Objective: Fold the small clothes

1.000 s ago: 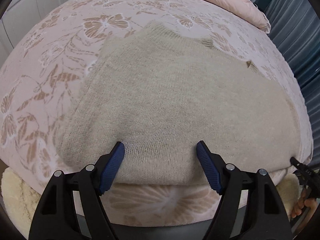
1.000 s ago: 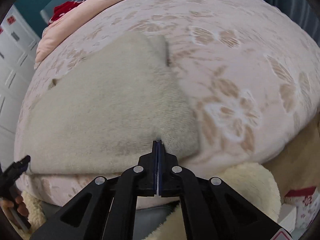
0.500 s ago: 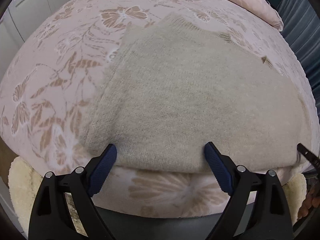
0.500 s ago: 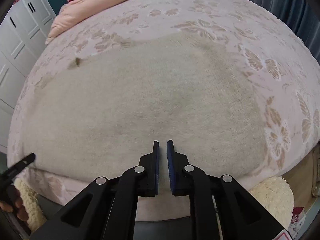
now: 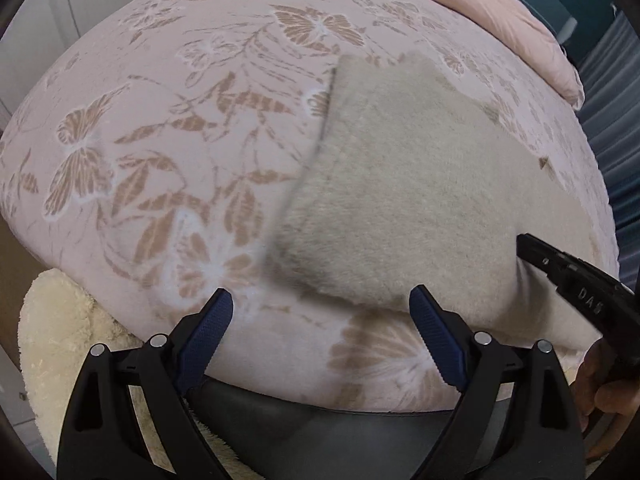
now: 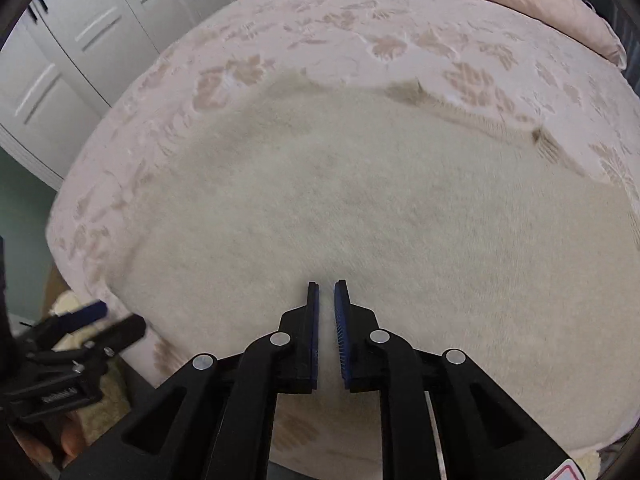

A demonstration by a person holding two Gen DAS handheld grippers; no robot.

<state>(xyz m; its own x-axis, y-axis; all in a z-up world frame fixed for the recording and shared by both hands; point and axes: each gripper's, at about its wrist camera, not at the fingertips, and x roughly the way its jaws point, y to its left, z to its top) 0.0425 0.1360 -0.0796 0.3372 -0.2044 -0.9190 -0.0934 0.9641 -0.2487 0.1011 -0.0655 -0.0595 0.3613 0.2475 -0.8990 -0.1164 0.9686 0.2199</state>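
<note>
The beige sweater (image 5: 400, 200) lies flat on the bed (image 5: 160, 140), on a pink floral cover, its near edge along the bed's front. The left tongs (image 5: 320, 320) are wide open and hold nothing; the sweater's corner sits at 1 o'clock from them. The right tongs (image 6: 327, 308) are parted by a narrow gap over the sweater's near edge; whether cloth is pinched cannot be told.

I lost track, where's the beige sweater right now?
The beige sweater lies flat on the floral bedspread, near its front edge, ahead of the right tongs.
</note>
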